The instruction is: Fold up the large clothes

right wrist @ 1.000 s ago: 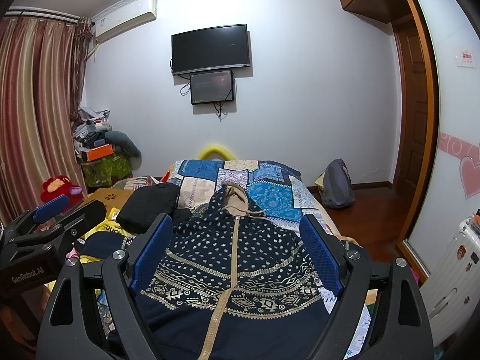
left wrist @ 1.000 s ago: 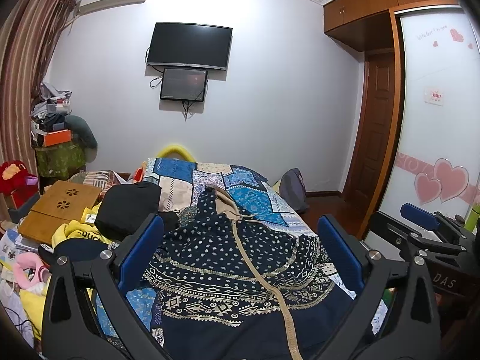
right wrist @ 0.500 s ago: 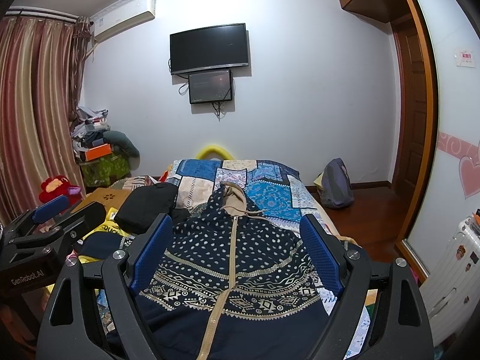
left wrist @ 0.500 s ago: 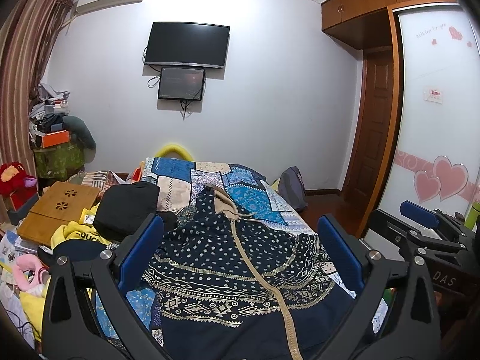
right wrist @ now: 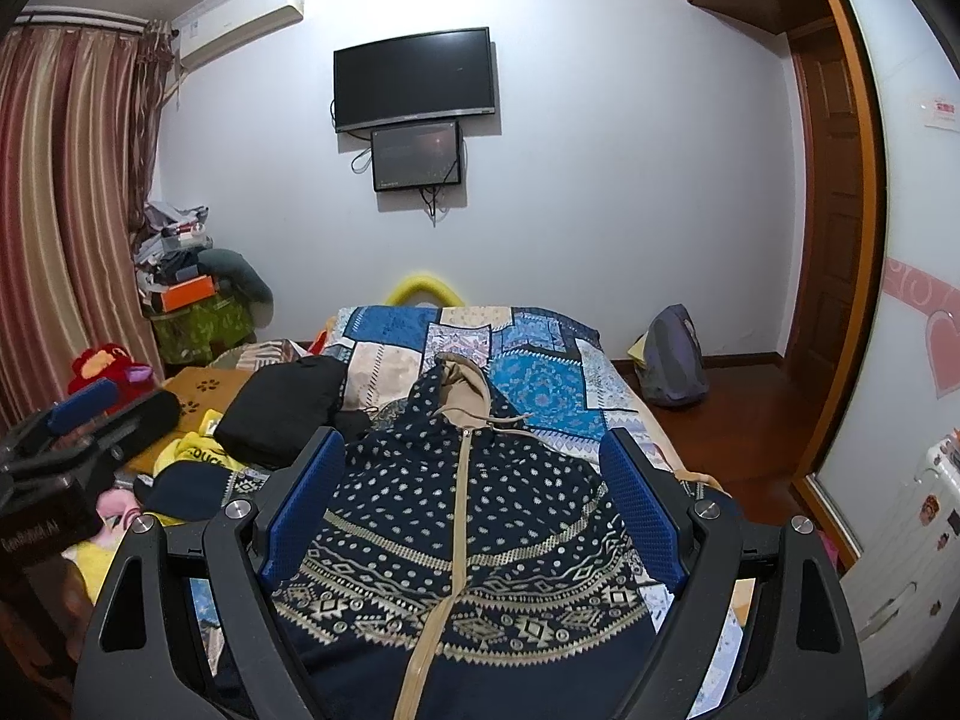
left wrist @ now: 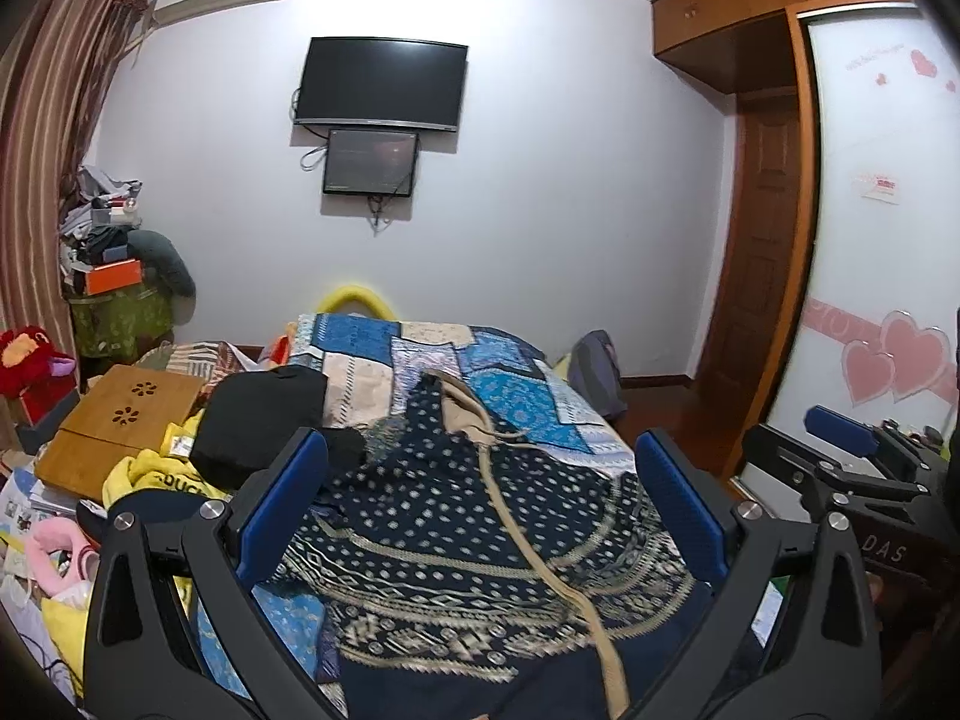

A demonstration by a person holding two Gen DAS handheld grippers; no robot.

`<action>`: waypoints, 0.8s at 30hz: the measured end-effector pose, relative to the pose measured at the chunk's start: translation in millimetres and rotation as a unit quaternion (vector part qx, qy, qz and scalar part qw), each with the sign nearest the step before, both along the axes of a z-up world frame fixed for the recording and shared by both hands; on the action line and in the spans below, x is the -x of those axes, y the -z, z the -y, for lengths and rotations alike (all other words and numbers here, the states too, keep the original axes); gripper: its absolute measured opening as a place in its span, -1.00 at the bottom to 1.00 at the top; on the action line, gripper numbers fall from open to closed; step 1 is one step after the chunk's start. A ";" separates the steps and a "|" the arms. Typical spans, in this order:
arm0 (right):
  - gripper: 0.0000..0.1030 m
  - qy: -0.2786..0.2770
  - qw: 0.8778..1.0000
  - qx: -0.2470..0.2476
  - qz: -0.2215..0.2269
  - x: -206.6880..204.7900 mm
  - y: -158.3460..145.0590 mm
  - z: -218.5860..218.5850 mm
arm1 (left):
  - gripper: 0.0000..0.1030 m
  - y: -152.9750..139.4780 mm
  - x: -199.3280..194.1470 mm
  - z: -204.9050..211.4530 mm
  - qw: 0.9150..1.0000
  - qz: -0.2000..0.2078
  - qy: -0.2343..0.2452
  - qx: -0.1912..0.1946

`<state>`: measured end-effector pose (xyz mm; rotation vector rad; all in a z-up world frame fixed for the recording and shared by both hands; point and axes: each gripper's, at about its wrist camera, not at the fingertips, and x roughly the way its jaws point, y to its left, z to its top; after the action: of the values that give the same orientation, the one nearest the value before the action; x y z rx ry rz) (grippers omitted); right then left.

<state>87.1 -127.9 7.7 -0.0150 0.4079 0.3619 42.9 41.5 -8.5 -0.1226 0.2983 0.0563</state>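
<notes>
Both tongs hang apart over the bed: our left gripper [left wrist: 480, 504] and right gripper [right wrist: 474, 504] each show blue pads spread wide with nothing between them, and we judge this a ready stance, held above the hoodie [right wrist: 462, 516] before any fold begins. We see the hoodie lying front up on the quilt [right wrist: 540, 384], zip running from six o'clock toward twelve, hood pointing at twelve toward the TV [right wrist: 414, 78] on the far wall. Spread flat like this, it looks laid out on purpose so that sleeves and sides can be turned in; the sleeves themselves we cannot make out, since the gripper frames cover the sides. A black bundle [right wrist: 282, 408] sits at ten o'clock of the hoodie, just beside its shoulder, and yellow clothes [left wrist: 144, 474] lie further toward nine, seemingly pushed aside to leave the middle of the bed for folding. In the left view the right tool sits at three o'clock, and in the right view the left tool sits at nine, so we hold the pair side by side. As for writing, the right tool shows "DAS" [left wrist: 879, 552] in the left view; the left tool's body carries a longer word [right wrist: 36, 540], too blurred to read surely; the yellow cloth bears dark letters, partly hidden.
</notes>
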 end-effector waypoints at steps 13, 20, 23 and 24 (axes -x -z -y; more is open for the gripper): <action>0.64 0.004 0.998 0.049 -0.025 -97.5 18.7 -27.4 | 1.00 25.3 -84.5 -95.1 0.994 -0.041 -0.092 -0.034; 0.64 0.000 0.992 0.100 -0.075 -158.4 48.7 -52.6 | 1.00 70.7 -115.6 -186.0 0.985 -0.093 -0.145 -0.008; 0.64 -0.010 0.985 0.126 -0.116 -181.7 73.6 -67.3 | 1.00 96.8 -121.6 -224.7 0.977 -0.126 -0.168 0.024; 0.64 -0.015 0.982 0.133 -0.131 -189.0 82.3 -72.5 | 1.00 108.2 -123.8 -240.3 0.973 -0.141 -0.179 0.035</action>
<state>276.1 -55.4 -74.6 -0.2370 0.7152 0.3370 166.7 281.8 -116.7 -0.2394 0.5594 0.4239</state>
